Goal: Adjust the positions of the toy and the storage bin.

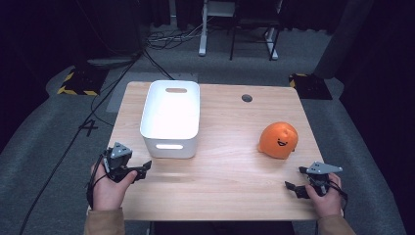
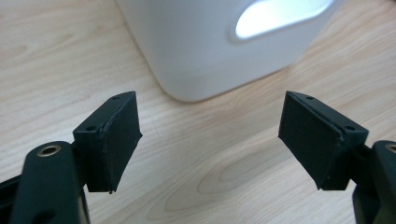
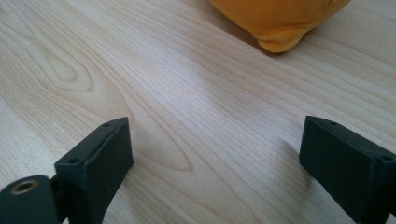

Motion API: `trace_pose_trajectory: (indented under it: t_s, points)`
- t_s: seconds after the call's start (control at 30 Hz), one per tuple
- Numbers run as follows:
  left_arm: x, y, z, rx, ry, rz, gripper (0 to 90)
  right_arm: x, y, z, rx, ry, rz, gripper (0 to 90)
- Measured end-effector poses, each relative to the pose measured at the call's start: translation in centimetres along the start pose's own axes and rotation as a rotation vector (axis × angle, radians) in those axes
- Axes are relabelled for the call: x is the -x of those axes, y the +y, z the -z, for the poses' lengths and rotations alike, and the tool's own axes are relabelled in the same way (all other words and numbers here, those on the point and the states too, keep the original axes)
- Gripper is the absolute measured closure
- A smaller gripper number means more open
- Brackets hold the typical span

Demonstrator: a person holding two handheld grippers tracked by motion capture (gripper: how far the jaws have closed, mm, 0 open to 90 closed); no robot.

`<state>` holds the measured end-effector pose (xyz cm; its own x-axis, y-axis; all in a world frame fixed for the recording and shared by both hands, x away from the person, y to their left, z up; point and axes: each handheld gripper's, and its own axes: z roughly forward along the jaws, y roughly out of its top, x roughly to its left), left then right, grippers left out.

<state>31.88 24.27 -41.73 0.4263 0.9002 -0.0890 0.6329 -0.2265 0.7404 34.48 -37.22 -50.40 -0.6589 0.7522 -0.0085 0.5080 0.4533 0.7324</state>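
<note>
A white plastic bin (image 1: 169, 142) with cut-out handles stands on the left half of the wooden table (image 1: 230, 171). An orange round plush toy (image 1: 278, 139) with a smiling face sits on the right half. My left gripper (image 1: 143, 169) is held near the front left corner of the table, open, pointing at the bin's near corner. In the left gripper view, the left gripper (image 2: 210, 126) has nothing between its pads and the bin (image 2: 210, 42) is close ahead. My right gripper (image 1: 294, 180) is open, low at the front right. In the right gripper view, the right gripper (image 3: 215, 154) is short of the toy (image 3: 280, 18).
A small round cable hole (image 1: 247, 98) lies near the table's far edge. Cables (image 1: 122, 73) run across the grey floor at the left. A white desk leg (image 1: 202, 29) and dark frames stand behind, and yellow-black striped bases (image 1: 78, 83) flank the table.
</note>
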Motion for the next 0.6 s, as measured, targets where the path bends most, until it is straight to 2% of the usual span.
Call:
trace_pose_trajectory:
  t_s: [0.1,0.2,0.27,0.43,0.6]
  points:
    - [0.1,0.6,0.6,0.023,0.0,0.0,22.7,0.0,0.0,0.0,0.0,0.0,0.0,9.6]
    - [-0.1,1.5,1.4,0.065,-0.006,0.019,23.9,0.0,0.0,0.0,0.0,0.0,0.0,9.6]
    - [-0.2,2.1,1.8,0.079,-0.003,0.01,26.1,0.0,0.0,0.0,0.0,0.0,0.0,9.6]
    - [-0.5,3.2,2.1,0.118,-0.005,-0.006,27.5,0.0,0.0,0.0,0.0,0.0,0.0,9.6]
    - [-1.2,4.4,1.8,0.158,0.005,0.01,27.8,0.0,0.0,0.0,0.0,0.0,0.0,9.6]
